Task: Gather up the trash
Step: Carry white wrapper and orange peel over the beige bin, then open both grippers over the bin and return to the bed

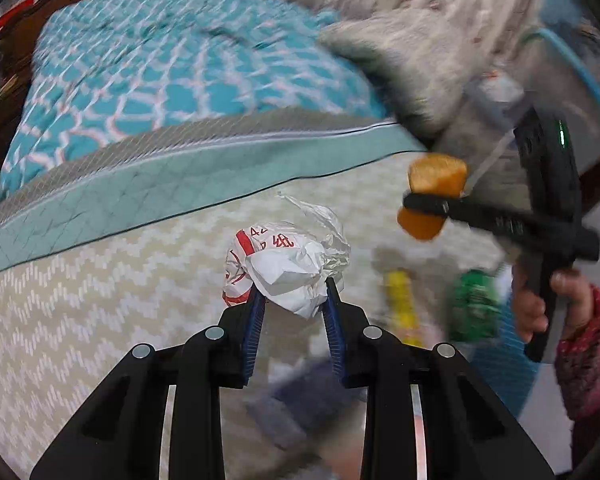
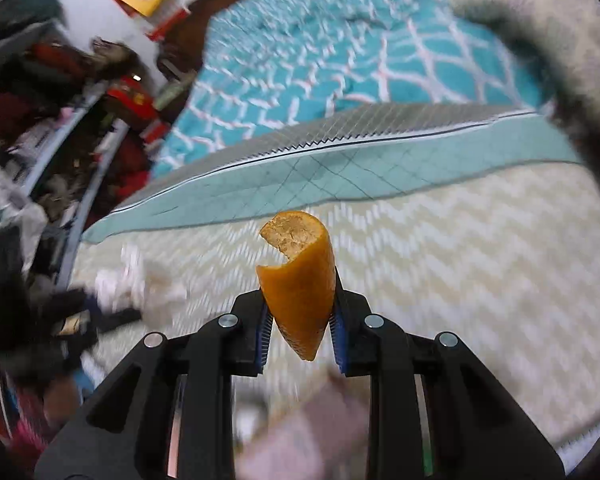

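A crumpled white paper wrapper (image 1: pixel 288 264) with red print is pinched in my left gripper (image 1: pixel 294 292), held up in front of the mattress side. My right gripper (image 2: pixel 300 300) is shut on an orange peel piece (image 2: pixel 300 280), pale pith facing up. In the left wrist view the same right gripper (image 1: pixel 428 204) shows at the right, side-on, with the orange peel (image 1: pixel 436 178) sticking out both sides of its black fingers and a hand (image 1: pixel 540 300) on the handle. Low in that view lie a blurred yellow item (image 1: pixel 400 304) and a green item (image 1: pixel 474 304).
A bed with a teal patterned quilt (image 1: pixel 172 60) and a chevron-patterned mattress side (image 2: pixel 480 260) fills both views. A grey fuzzy blanket (image 2: pixel 548 28) hangs at the right. A cluttered pile of bags and boxes (image 2: pixel 60 140) sits at the left. Blurred white paper (image 2: pixel 128 280) lies left of the right gripper.
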### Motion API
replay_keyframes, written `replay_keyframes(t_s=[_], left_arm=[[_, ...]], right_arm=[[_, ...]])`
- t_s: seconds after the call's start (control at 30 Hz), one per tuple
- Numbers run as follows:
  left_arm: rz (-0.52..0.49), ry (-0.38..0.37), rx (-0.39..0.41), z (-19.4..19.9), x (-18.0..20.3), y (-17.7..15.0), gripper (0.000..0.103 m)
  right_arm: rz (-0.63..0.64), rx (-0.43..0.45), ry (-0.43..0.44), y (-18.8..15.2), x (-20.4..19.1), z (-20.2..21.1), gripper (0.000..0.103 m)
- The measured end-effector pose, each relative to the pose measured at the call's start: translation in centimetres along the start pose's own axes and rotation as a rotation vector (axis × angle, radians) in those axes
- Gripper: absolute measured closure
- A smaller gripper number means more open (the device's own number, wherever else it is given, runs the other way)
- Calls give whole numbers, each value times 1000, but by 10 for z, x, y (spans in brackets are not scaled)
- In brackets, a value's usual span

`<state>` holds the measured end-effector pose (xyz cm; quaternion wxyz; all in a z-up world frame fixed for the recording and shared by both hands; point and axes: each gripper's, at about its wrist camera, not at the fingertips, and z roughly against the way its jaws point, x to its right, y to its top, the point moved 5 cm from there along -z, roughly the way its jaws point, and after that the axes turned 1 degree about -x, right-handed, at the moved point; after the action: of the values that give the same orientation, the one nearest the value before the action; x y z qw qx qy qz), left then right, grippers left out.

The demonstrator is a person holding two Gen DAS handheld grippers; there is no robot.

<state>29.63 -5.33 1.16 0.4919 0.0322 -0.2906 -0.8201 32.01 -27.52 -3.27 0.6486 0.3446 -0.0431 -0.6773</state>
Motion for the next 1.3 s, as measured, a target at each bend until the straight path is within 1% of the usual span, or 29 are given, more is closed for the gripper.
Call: replay_keyframes(t_s=[0.03,0.07,0.13,0.2,0.27,0.3,0.33,0.4,0.47,0.53,0.57,0.67,0.77,0.93,1.07,1.17,1.2,1.3], left_arm=[[-18,-25,15,8,12,-2,76],[-37,-55,29,15,27,-5,76],[-88,-123,55,29,63,-16,76],[-148,-191,62,34,103,-30,76],[-194,-245,46,29,140,-42,76],[-216,-273,30,24,160,-49,76],[-242,-306,7,16,184,-57,76],[-289,-345,-44,-5,224,-72,76],[-317,-365,-97,-27,254,-85,76],[-347,-382,-167,-54,287,-99,76],[-370,-376,-192,-66,301,-106,76],[-412,-353,-249,-95,329,-116,76],[-420,-337,-277,-116,341,-111,76],[-421,-321,-276,-144,370,-70,76],[-466,-321,-254,-169,414,-36,76],[-483,-300,-245,-194,441,-18,76],[-482,-296,-249,-206,449,-12,76],[-476,-282,-259,-232,460,-4,76]], right_arm=[[2,21,4,-11,2,16,76],[4,52,7,-29,8,40,76],[17,112,-17,-62,17,77,76],[27,166,-73,-102,33,113,76],[11,194,-136,-137,51,136,76],[-8,203,-164,-155,60,142,76],[-31,206,-176,-170,70,148,76],[-101,204,-187,-204,92,155,76],[-149,211,-207,-231,111,161,76],[-185,221,-233,-249,127,165,76],[-196,224,-240,-255,134,167,76],[-237,242,-247,-268,157,175,76],[-290,283,-268,-270,187,189,76],[-376,367,-289,-260,239,217,75],[-432,411,-303,-243,279,232,75],[-472,429,-313,-233,307,239,75],[-474,430,-321,-231,310,240,75],[-473,422,-338,-225,325,239,74]])
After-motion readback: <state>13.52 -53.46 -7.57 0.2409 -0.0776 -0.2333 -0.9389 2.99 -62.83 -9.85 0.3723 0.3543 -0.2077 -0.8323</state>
